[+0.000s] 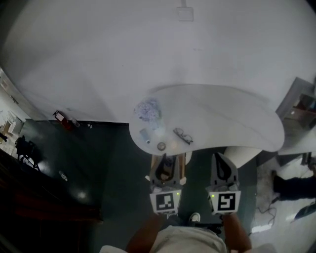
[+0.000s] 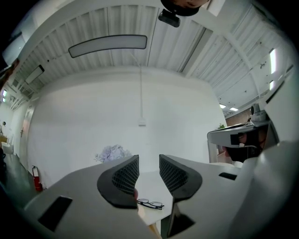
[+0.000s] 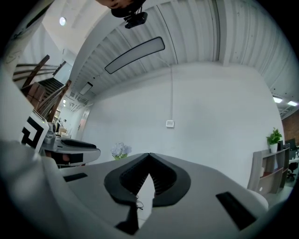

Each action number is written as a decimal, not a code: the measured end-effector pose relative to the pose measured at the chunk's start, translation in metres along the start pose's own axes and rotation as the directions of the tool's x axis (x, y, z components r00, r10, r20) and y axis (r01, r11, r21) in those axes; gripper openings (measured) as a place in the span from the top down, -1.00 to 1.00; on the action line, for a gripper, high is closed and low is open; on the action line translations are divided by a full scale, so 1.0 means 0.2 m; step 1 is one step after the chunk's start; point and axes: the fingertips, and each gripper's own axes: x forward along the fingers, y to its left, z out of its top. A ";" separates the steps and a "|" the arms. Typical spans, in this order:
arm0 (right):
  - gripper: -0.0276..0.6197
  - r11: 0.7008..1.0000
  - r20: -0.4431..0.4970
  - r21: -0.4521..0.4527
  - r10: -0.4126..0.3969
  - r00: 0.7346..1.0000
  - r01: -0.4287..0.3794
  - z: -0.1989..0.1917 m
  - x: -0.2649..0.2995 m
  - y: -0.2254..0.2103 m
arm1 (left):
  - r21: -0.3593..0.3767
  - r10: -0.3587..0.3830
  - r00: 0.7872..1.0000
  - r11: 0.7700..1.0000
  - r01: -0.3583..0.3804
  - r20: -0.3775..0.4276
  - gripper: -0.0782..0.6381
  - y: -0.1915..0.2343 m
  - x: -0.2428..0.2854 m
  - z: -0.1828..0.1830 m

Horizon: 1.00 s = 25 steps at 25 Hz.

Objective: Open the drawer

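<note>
A white curved table stands in front of me. On it lie a pair of glasses, a bunch of pale flowers and a few small items. No drawer front shows plainly; a wood-coloured part sits under the table's near edge. My left gripper hovers right over that part, jaws apart, nothing between them. In the left gripper view the glasses lie beyond the left gripper. My right gripper hangs beside it, shut and empty; the right gripper has its tips touching.
A red fire extinguisher stands by the wall at left, on dark floor. At right are a shelf unit and another person's shoe. A socket plate is on the white wall. My own shoe shows below.
</note>
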 end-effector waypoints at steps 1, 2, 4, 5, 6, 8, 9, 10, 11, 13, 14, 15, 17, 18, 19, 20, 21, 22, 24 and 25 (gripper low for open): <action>0.91 1.000 0.002 0.013 -0.005 1.000 0.005 0.01 0.00 -0.01 | 0.003 -0.002 1.000 1.000 0.002 0.009 0.39 0.00 0.00 0.02; 0.91 1.000 0.003 0.024 -0.010 1.000 0.010 0.02 -0.01 -0.02 | 0.005 -0.004 1.000 1.000 0.004 0.017 0.39 0.00 0.00 0.04; 0.91 0.999 -0.001 0.035 -0.019 1.000 0.019 0.01 -0.01 -0.04 | 0.010 -0.006 1.000 1.000 0.005 0.028 0.39 0.00 0.01 0.05; 0.91 0.999 -0.003 0.038 -0.024 1.000 0.024 0.01 -0.01 -0.05 | 0.014 -0.005 1.000 1.000 0.004 0.030 0.40 0.01 0.01 0.06; 0.91 0.999 -0.004 0.041 -0.028 1.000 0.028 0.01 -0.01 -0.05 | 0.018 -0.003 1.000 1.000 0.003 0.030 0.40 0.01 0.02 0.06; 0.91 0.998 -0.002 0.044 -0.035 0.999 0.035 0.01 -0.01 -0.06 | 0.020 0.004 0.999 1.000 -0.005 0.036 0.43 0.01 0.03 0.08; 0.91 0.998 0.001 0.045 -0.036 0.999 0.036 0.01 -0.01 -0.06 | 0.020 0.008 0.999 1.000 -0.009 0.040 0.48 0.01 0.03 0.08; 0.91 0.998 0.005 0.043 -0.035 0.999 0.034 0.01 0.00 -0.06 | 0.020 0.011 0.999 1.000 -0.012 0.043 0.54 0.02 0.03 0.09; 0.91 0.999 0.009 0.041 -0.032 0.999 0.032 0.02 0.00 -0.06 | 0.021 0.014 0.999 1.000 -0.015 0.045 0.59 0.02 0.04 0.09; 0.91 0.999 0.015 0.039 -0.028 0.999 0.028 0.02 0.01 -0.04 | 0.022 0.018 0.999 1.000 -0.019 0.050 0.68 0.02 0.04 0.10; 0.91 0.999 0.015 0.037 -0.025 1.000 0.025 0.03 0.01 -0.04 | 0.023 0.019 0.998 1.000 -0.020 0.053 0.72 0.02 0.05 0.10; 0.91 0.999 0.016 0.032 -0.020 1.000 0.020 0.03 0.02 -0.03 | 0.025 0.018 0.998 1.000 -0.019 0.055 0.76 0.02 0.05 0.11; 0.91 1.000 0.018 0.025 -0.010 1.000 0.010 0.03 0.03 -0.02 | 0.029 0.013 0.998 0.999 -0.014 0.057 0.77 0.02 0.05 0.11; 0.91 1.000 0.016 0.024 -0.007 1.000 0.006 0.04 0.03 -0.01 | 0.031 0.012 0.998 0.999 -0.013 0.060 0.77 0.02 0.05 0.12; 0.91 1.000 0.015 0.026 -0.004 1.000 0.004 0.04 0.03 -0.01 | 0.033 0.011 0.998 0.999 -0.013 0.062 0.77 0.02 0.06 0.12; 0.91 1.000 0.015 0.029 -0.003 1.000 0.003 0.04 0.03 -0.01 | 0.035 0.009 0.998 0.999 -0.011 0.061 0.77 0.02 0.06 0.11; 0.91 0.999 0.017 0.033 -0.003 1.000 0.002 0.04 0.03 0.00 | 0.034 0.006 0.998 0.999 -0.008 0.060 0.77 0.02 0.06 0.11; 0.91 0.999 0.020 0.033 -0.002 1.000 0.002 0.04 0.03 0.00 | 0.032 0.005 0.998 0.999 -0.006 0.059 0.77 0.01 0.06 0.10; 0.91 1.000 0.027 0.026 -0.002 1.000 0.001 0.05 0.04 0.00 | 0.026 0.003 0.998 1.000 -0.004 0.057 0.77 0.01 0.07 0.10; 0.91 1.000 0.027 0.024 -0.002 1.000 0.002 0.05 0.04 0.00 | 0.024 0.002 0.998 1.000 -0.004 0.055 0.77 0.01 0.07 0.10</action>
